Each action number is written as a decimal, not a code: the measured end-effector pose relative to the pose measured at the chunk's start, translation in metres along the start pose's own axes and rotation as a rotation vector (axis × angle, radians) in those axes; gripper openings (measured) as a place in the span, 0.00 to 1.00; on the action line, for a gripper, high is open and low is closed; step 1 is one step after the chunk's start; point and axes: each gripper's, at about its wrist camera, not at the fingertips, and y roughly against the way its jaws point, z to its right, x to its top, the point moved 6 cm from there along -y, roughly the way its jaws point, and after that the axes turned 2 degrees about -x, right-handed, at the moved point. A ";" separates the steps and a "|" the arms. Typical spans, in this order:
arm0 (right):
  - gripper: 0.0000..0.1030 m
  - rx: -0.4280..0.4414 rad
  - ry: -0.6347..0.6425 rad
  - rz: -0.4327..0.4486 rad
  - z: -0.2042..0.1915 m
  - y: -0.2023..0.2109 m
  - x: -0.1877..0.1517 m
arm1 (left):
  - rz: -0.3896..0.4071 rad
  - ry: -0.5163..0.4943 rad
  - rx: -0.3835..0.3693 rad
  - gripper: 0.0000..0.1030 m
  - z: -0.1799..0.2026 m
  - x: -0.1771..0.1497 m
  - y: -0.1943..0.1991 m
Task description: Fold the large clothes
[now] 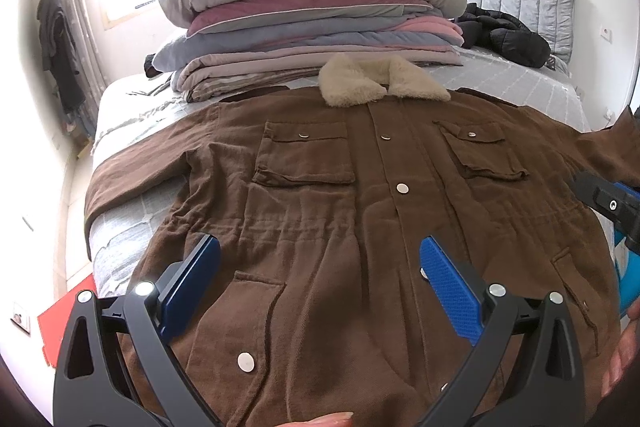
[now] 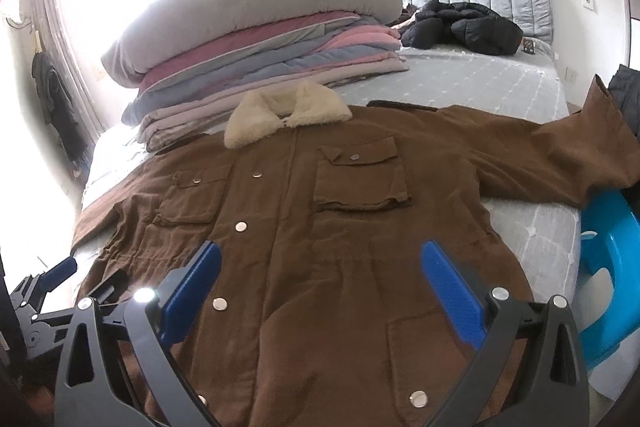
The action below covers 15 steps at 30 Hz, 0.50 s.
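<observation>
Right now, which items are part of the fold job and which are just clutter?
Job: brown jacket spread flat on the bed; left hand-held gripper and right hand-held gripper, both open.

Clutter: stacked bedding, black puffer coat, blue stool.

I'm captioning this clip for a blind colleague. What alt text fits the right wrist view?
A brown jacket with a cream fleece collar lies flat, front up, on a grey bed, with the open right tool above its lower half. Behind it sit a stack of folded bedding and a black puffer jacket.
</observation>
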 end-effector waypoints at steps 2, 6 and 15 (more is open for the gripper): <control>0.94 0.012 -0.014 -0.003 0.006 0.000 0.001 | 0.003 0.001 -0.004 0.94 0.000 0.001 0.000; 0.94 0.042 -0.056 0.005 0.021 0.005 0.003 | 0.009 0.002 -0.004 0.94 0.001 0.001 0.000; 0.94 -0.058 -0.036 0.034 0.058 0.019 0.003 | 0.017 -0.001 -0.004 0.94 0.002 0.001 0.001</control>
